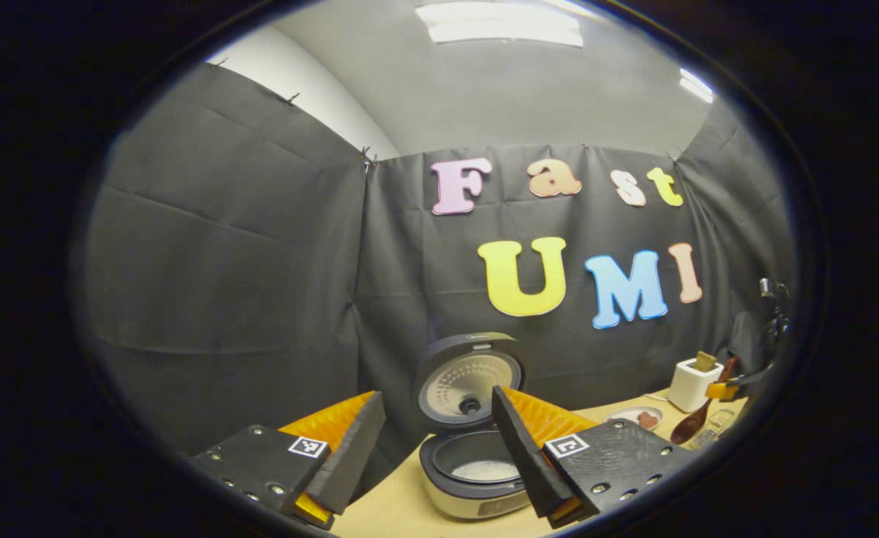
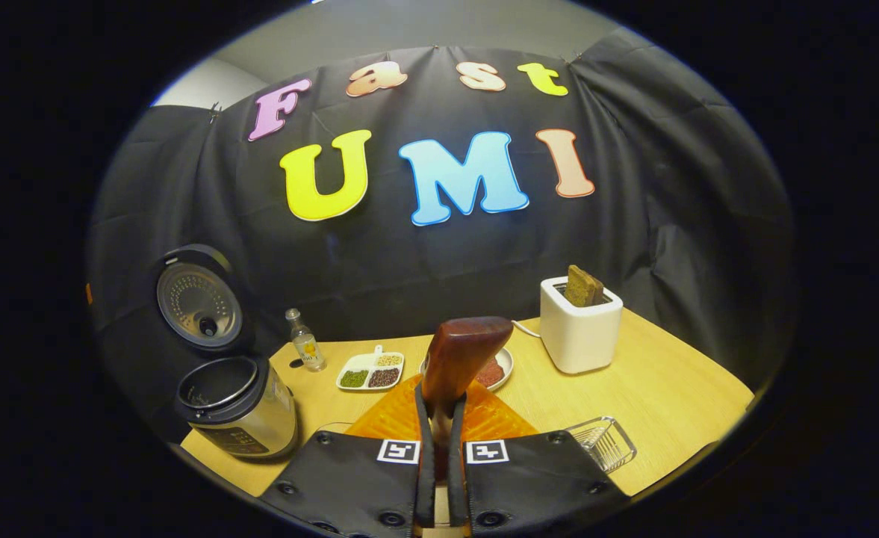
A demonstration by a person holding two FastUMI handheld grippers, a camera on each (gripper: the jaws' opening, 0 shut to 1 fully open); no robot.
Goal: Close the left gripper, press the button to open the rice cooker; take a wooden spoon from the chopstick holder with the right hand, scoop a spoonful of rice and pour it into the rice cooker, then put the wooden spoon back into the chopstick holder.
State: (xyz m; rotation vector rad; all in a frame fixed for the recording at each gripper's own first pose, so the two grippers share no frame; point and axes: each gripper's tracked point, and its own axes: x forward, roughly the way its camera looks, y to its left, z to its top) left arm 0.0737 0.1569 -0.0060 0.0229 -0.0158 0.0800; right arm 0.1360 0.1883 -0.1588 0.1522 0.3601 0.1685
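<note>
Pinching the wooden spoon (image 2: 460, 359) between both fingers, the right gripper (image 2: 440, 448) holds it above the table (image 2: 663, 388), right of the open rice cooker (image 2: 236, 407). The left gripper (image 1: 439, 456), fingers spread, hovers before the cooker.

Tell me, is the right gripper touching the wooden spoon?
Touching. In the right gripper view, the right gripper has both fingers closed tight against the wooden spoon, whose handle runs down between them with no gap on either side.

Right gripper (image 2: 439, 418) clamping upright wooden spoon (image 2: 460, 357), open rice cooker (image 2: 236, 403) at left, toaster (image 2: 579, 329) behind
</note>
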